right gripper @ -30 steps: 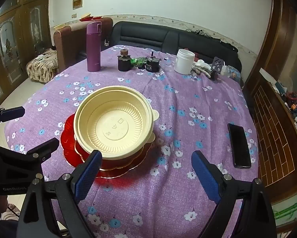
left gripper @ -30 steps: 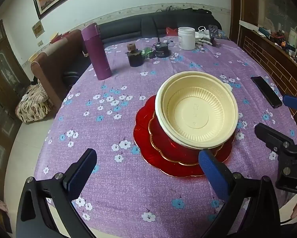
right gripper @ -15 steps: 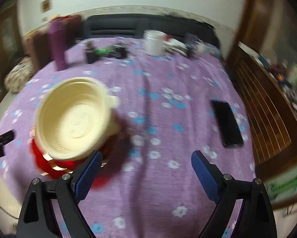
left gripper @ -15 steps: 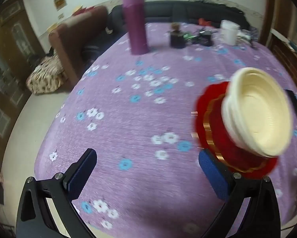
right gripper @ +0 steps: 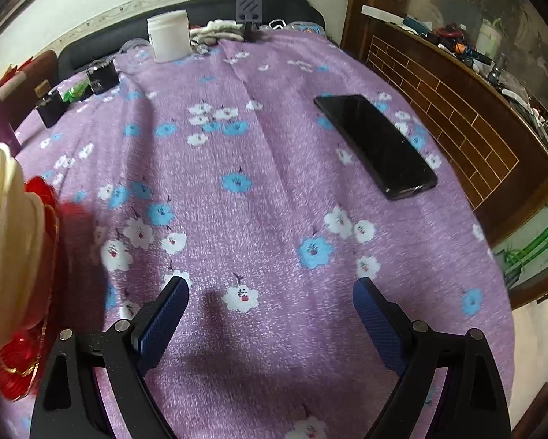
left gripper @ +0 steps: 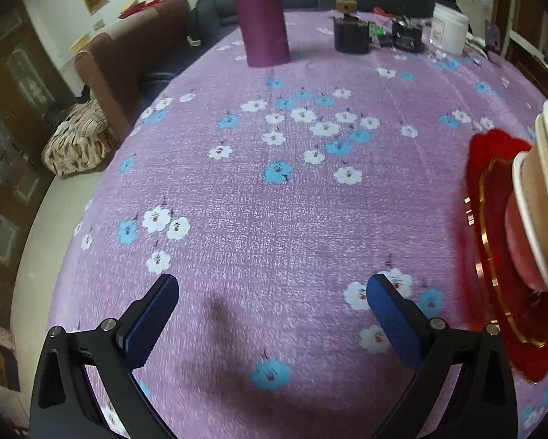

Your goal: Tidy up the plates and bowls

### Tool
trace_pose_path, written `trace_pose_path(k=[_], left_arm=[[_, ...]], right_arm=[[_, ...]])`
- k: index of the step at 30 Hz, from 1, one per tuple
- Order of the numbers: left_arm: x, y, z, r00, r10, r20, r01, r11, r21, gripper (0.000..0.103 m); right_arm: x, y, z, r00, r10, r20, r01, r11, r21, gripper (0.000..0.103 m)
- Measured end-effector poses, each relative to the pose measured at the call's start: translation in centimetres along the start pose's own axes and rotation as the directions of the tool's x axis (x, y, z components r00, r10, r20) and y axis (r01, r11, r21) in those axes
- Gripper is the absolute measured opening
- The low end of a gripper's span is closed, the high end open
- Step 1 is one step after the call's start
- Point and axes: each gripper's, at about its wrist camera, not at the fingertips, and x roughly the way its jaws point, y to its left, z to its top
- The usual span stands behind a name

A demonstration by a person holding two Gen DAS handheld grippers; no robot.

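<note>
The left hand-held gripper (left gripper: pixel 272 296) hovers low over the counter (left gripper: pixel 274 197), which is covered by a purple cloth with white and blue flowers; its two blue-padded fingers are spread wide with nothing between them. Beyond it, toward the far edge, stand a tall purple flask (left gripper: pixel 261 14), a small dark jar (left gripper: pixel 350 33), another dark container (left gripper: pixel 407 36) and a white jar (left gripper: pixel 449 33). At the right edge of the left wrist view sits the stack: red plates with gold rims (left gripper: pixel 493 241) lying on the cloth, and cream bowls (left gripper: pixel 544 201) nested on top of them, the whole pile just beside the gripper's right finger. In the right wrist view the same plates (right gripper: pixel 21 351) and bowls (right gripper: pixel 6 241) fill the left edge, close to the left finger of the right hand-held gripper (right gripper: pixel 270 292). That gripper is also spread wide and empty, low above bare cloth. A black phone (right gripper: pixel 376 144) lies flat farther right, well apart from the stack.
</note>
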Motion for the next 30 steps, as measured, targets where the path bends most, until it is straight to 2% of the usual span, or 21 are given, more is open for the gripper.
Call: trace_pose_path(k=[2,7,10,14,17,30], left_arm=[[0.8,0.1,0.1,1.000,0.004,-0.014,-0.004,1.000,0.023,0.103],[1.3,0.5,0.6,1.000,-0.022,0.021,0.021,0.999,0.031,0.103],[1.5,0.7,0.5,0.997,-0.042,0.060,0.042,0.999,0.004,0.103],[2.5,1.9,0.8,0.991,-0.126,0.047,0.130,0.987,-0.094,0.103],[2.4,1.8,0.6,0.992,-0.104,0.078,0.112,0.988,-0.110,0.103],[2.5,1.8,0.7,0.991,-0.105,0.078,0.113,0.987,-0.111,0.103]], right_arm=[[0.4,0.2,-0.2,1.000,-0.017,0.004,0.017,1.000,0.006,0.093],[1.2,0.0,-0.2,0.999,-0.037,0.010,0.037,0.999,0.039,0.094],[1.7,-0.3,-0.1,0.999,-0.046,0.021,0.045,0.997,0.060,0.101],[2.0,-1.0,-0.3,0.999,-0.026,0.021,0.023,0.992,0.122,0.102],[1.9,-0.9,-0.6,0.999,-0.027,0.046,0.021,0.993,0.118,0.102],[2.1,-0.8,-0.3,0.997,-0.032,0.069,0.023,0.992,0.124,0.102]])
